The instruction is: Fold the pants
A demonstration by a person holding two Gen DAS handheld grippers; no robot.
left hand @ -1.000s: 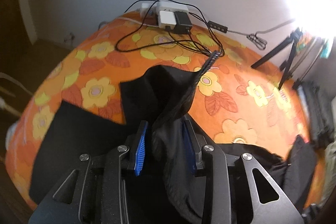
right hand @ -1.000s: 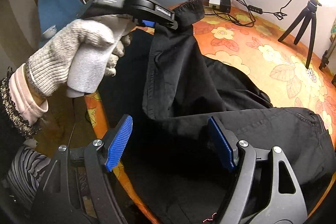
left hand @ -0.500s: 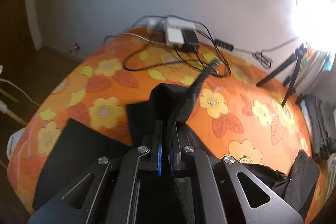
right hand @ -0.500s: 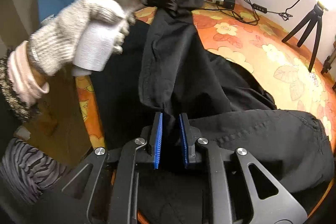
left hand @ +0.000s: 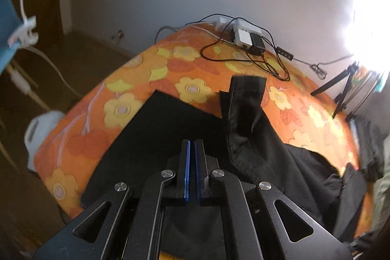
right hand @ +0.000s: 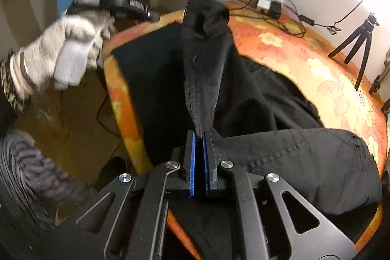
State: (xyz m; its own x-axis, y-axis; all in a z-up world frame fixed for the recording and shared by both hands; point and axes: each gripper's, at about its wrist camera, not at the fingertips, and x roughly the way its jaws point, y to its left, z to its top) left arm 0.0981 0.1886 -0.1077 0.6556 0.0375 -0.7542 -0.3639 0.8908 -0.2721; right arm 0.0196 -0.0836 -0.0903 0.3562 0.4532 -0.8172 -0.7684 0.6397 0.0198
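Left gripper (left hand: 191,169) now pressed together, empty, cloth slipped out; right gripper (right hand: 199,162) has pinched the pants (right hand: 280,113) leg hem at 12 o'clock on the surface (right hand: 316,60); regrasp needed.

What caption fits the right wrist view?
Right hand-held gripper shut on a fold of black pants over the floral table.

Both wrist cameras look steeply down, close over the same orange tablecloth (left hand: 151,79).
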